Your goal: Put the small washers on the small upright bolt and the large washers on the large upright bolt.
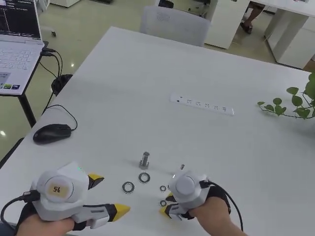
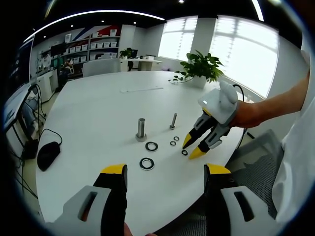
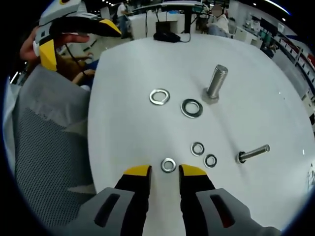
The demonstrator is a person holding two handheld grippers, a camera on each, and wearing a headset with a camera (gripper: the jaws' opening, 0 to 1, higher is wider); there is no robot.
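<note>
White tabletop [image 1: 147, 88] in a bright open office carries the work, all of it close to the person's edge. Nearest, the right tool [image 3: 165, 170] hangs low, its yellow tips a narrow gap apart with nothing held; one small washer [image 3: 168, 165] lies flat just ahead of that gap, square on the tool's line. Whether a tip touches its rim is hard to say through the fisheye. The left tool [image 2: 166, 172] hovers at the person's left, jaws wide and empty, well apart from this washer, so the right hand is plainly the nearer. A little farther on, toward the right of the right gripper view, lie the two other small washers [image 3: 198, 148], close together, and beyond them the small bolt [image 3: 253, 153] stands head-down, shank up. The carry would likely run forward and rightward, ending with the washer's hole level over that vertical axis. Toward the person's left sit the two large washers [image 3: 191, 108], with the large bolt [image 3: 216, 83] upright just beyond them. Far out lie a power strip [image 1: 202, 104] and a computer mouse [image 1: 51, 132], with a laptop [image 1: 17, 44] and a potted plant [image 2: 199, 66] off to the sides.
</note>
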